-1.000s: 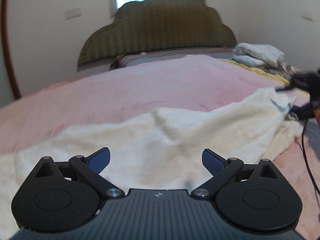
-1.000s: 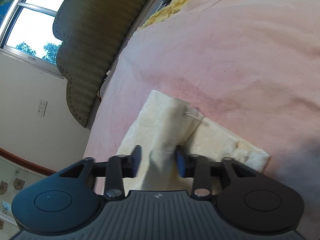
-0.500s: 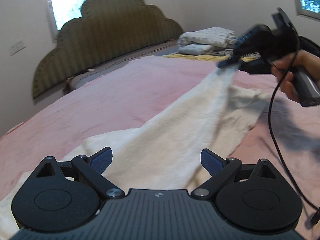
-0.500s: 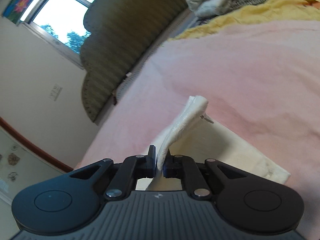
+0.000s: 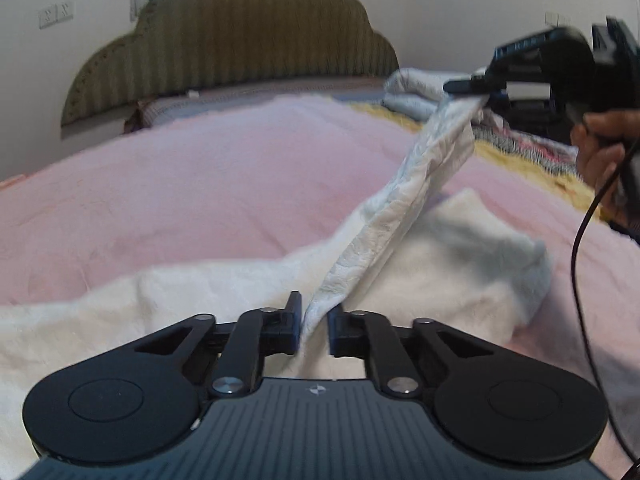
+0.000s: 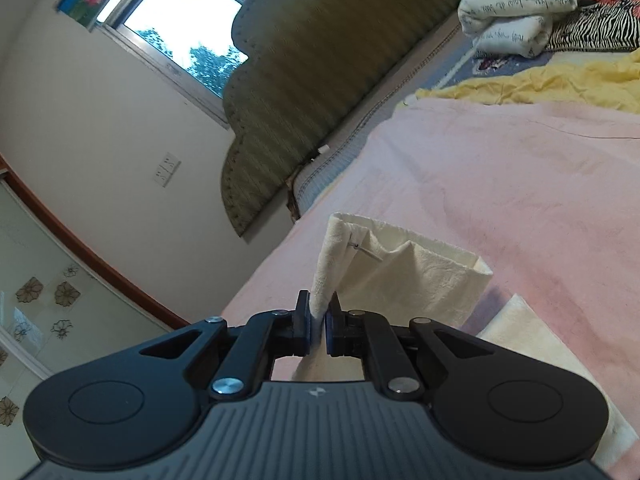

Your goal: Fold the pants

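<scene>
My left tool (image 5: 314, 328) has its two black fingers drawn close on either side of a fold of the cream, crinkled cotton pants (image 5: 404, 196), with the cloth pinched between their blue-faced pads. From there a band of the fabric rises taut and slanting up to my right tool (image 5: 476, 94), which appears at the upper right of the left view, raised above the bed and clamped on the far end of that band; my right hand (image 5: 600, 148) grips its handle, and a thin black cable (image 5: 580, 248) hangs down from it.

In the right wrist view, my right tool (image 6: 317, 326) is closed tight on a narrow ridge of the pants (image 6: 400, 276), the cloth standing up between the pads and draping away to the right, where a small metal pin or tag (image 6: 366, 252) shows near the top edge.

The rest of the pants lies spread in loose folds across the pink fleecy blanket (image 5: 200, 184) covering the bed. Beyond it stand an olive, scalloped, striped headboard (image 5: 240, 40), a rumpled yellow sheet (image 6: 540, 84) and a folded white quilt with script print (image 6: 516, 4). A window (image 6: 180, 28) sits in the pale wall.
</scene>
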